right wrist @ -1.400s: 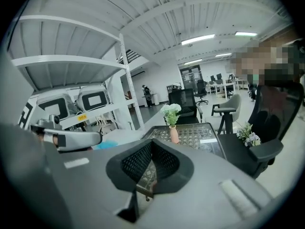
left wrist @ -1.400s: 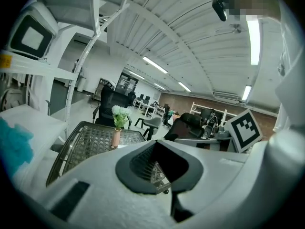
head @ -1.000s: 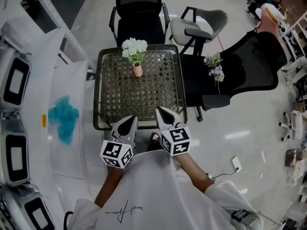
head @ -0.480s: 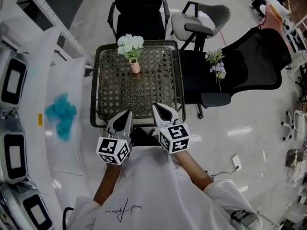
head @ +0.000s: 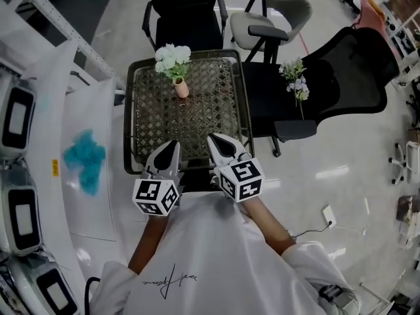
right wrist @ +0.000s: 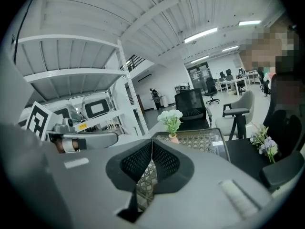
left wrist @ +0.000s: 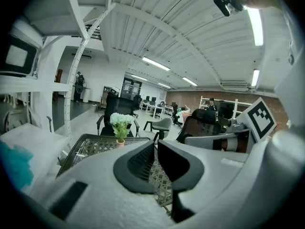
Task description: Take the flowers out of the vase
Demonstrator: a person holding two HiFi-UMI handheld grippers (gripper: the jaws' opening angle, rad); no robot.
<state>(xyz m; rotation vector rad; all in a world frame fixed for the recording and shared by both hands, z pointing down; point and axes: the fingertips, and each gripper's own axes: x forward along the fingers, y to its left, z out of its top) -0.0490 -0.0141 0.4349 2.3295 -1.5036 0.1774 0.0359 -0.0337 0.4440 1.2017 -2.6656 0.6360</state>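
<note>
White flowers (head: 172,58) stand in a small pink vase (head: 181,88) at the far side of the wicker-topped table (head: 131,130). Both grippers hover at the table's near edge, well short of the vase. My left gripper (head: 170,146) has just been opening; a narrow gap shows between its jaws with nothing in it. My right gripper (head: 214,139) is shut and empty. The left gripper view shows the left gripper (left wrist: 156,144) pointing toward the flowers (left wrist: 121,120) and vase (left wrist: 120,141). From the right gripper (right wrist: 152,141) the flowers (right wrist: 170,117) appear straight ahead.
A second small bunch of flowers (head: 293,81) lies on the seat of a black office chair (head: 341,77) right of the table. A black chair (head: 184,12) and a grey chair (head: 269,21) stand behind it. White shelving with a blue cloth (head: 85,159) runs along the left.
Both grippers have crept a little forward over the table's near edge, the left one more. The vase and flowers have stayed in place on the table.
</note>
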